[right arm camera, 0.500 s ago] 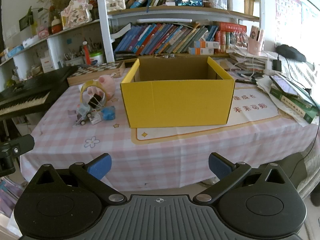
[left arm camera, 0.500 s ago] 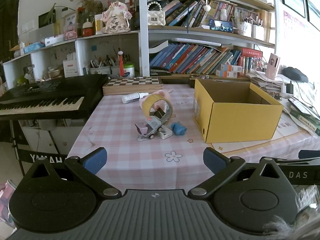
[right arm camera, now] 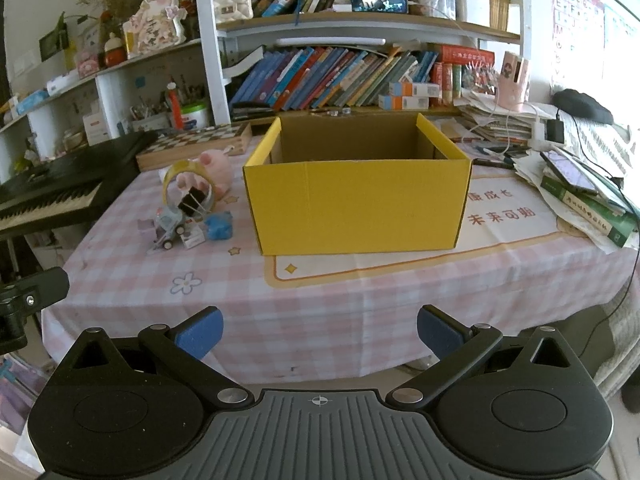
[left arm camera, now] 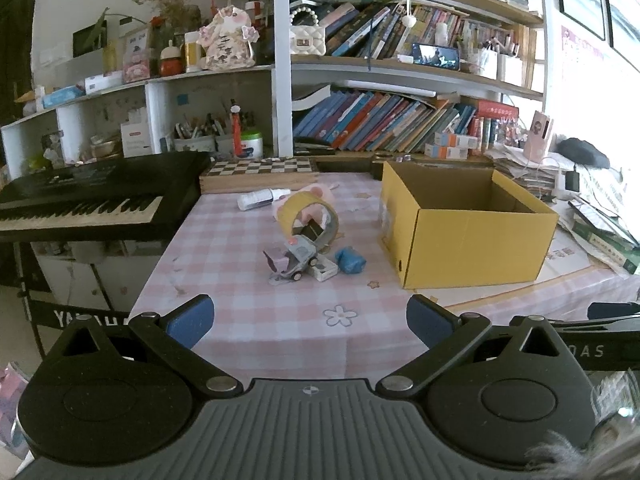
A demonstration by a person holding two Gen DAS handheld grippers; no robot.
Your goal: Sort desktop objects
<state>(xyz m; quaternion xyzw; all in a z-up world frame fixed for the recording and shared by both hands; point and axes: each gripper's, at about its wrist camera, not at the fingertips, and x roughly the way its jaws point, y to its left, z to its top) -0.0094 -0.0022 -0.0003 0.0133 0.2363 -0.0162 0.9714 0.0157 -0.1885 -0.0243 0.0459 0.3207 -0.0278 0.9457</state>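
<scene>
**pixelmoth:** Yellow cardboard box point(left arm camera: 464, 236) sits open-topped on the right of the pink checked worktop point(left arm camera: 256, 320) in the left wrist view, nothing visible inside. Left of it there's a little pile: a tape roll point(left arm camera: 310, 216) standing on edge with a black binder clip point(left arm camera: 311, 233) in its hole, a pink pig toy point(left arm camera: 316, 200) behind it, a small grey toy car point(left arm camera: 298, 262) at the near side, a white eraser-ish block point(left arm camera: 325, 271) touching the car, and a blue crumpled thing point(left arm camera: 350, 261) just right of that. A white tube point(left arm camera: 262, 199) lies farther back, near the chessboard point(left arm camera: 260, 170). Keyboard point(left arm camera: 92, 200) is on the far left. The left claw point(left arm camera: 308, 316) hangs at the near edge, spread wide, gripping nothing.

**tinkerdan:** And the other cam?

**pixelmoth:** Right wrist view faces the box point(right arm camera: 356, 204) head on, dead centre. Same pile is off to its left: tape roll point(right arm camera: 188, 188), pig point(right arm camera: 214, 168), car point(right arm camera: 170, 230), blue lump point(right arm camera: 219, 226). Books and a phone point(right arm camera: 572, 172) are stacked at the right edge. The right claw point(right arm camera: 318, 330) is released too, wide apart, low at the near edge of the worktop point(right arm camera: 320, 292), well short of everything.
</scene>
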